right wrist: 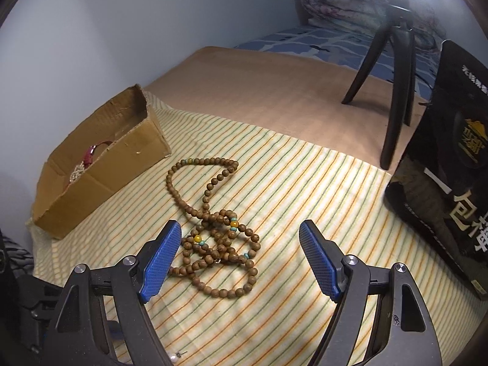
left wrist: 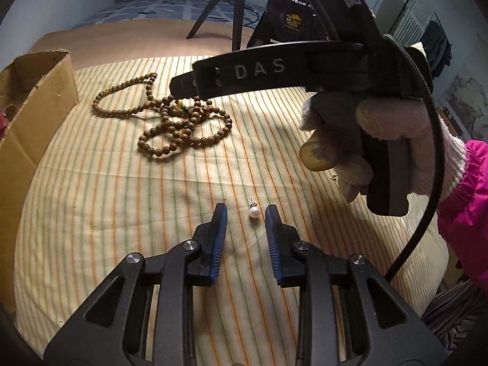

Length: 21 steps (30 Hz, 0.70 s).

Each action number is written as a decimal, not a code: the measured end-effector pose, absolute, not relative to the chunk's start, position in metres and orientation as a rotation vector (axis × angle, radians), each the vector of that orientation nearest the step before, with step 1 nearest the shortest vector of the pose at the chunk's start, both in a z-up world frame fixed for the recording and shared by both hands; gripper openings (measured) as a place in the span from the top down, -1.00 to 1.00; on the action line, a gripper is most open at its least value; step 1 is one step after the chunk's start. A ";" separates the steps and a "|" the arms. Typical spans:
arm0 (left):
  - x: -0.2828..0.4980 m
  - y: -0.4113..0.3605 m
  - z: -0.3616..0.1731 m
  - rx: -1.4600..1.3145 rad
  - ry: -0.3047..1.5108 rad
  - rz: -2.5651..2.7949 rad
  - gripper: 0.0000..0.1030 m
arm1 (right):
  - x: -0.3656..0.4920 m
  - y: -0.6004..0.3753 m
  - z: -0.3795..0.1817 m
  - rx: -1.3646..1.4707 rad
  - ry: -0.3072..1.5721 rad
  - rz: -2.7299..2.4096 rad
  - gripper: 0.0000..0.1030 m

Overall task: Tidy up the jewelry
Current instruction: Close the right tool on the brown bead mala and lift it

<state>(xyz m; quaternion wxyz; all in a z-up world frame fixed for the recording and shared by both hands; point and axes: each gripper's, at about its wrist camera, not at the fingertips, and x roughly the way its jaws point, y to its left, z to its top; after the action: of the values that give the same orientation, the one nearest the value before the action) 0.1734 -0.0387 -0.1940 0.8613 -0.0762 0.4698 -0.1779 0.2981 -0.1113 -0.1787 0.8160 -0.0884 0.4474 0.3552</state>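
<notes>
A white pearl stud earring (left wrist: 253, 212) lies on the striped cloth (left wrist: 122, 198), between the open blue pads of my left gripper (left wrist: 246, 212), untouched. It also shows at the bottom edge of the right wrist view (right wrist: 174, 358). A long brown wooden bead necklace (right wrist: 213, 231) lies coiled on the cloth; in the left wrist view it lies farther back (left wrist: 170, 119). My right gripper (right wrist: 239, 228) hovers open above the coil, its pads on either side. In the left wrist view the right gripper's body (left wrist: 274, 70), held by a gloved hand, hangs over the beads.
An open cardboard box (right wrist: 100, 167) at the left holds a red strap and a silvery chain. A black tripod (right wrist: 393, 76) and a black printed package (right wrist: 451, 167) stand at the back right. A wall runs along the left.
</notes>
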 end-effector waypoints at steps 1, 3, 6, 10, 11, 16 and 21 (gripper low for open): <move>0.174 -0.039 -0.195 -0.162 0.985 -0.367 0.56 | 0.299 -0.111 -0.180 -0.186 0.955 0.760 -0.54; 0.174 -0.040 -0.198 -0.172 0.982 -0.358 0.56 | 0.302 -0.111 -0.184 -0.177 0.959 0.765 -0.54; 0.173 -0.044 -0.200 -0.160 0.965 -0.347 0.58 | 0.306 -0.107 -0.190 -0.157 0.968 0.785 -0.54; 0.168 -0.052 -0.204 -0.114 0.953 -0.325 0.69 | 0.304 -0.098 -0.195 -0.180 0.972 0.812 -0.54; 0.166 -0.053 -0.205 -0.108 0.949 -0.321 0.71 | 0.303 -0.095 -0.196 -0.192 0.973 0.817 -0.54; 0.164 -0.054 -0.206 -0.096 0.935 -0.306 0.85 | 0.300 -0.080 -0.208 -0.284 0.984 0.816 -0.55; 0.162 -0.055 -0.206 -0.078 0.926 -0.302 0.87 | 0.298 -0.076 -0.212 -0.326 0.974 0.798 -0.53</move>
<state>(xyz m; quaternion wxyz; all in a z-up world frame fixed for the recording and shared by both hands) 0.1617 -0.0553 -0.2059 0.8831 -0.0373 0.4447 -0.1451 0.2976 -0.0764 -0.2123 0.7958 -0.1516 0.4535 0.3714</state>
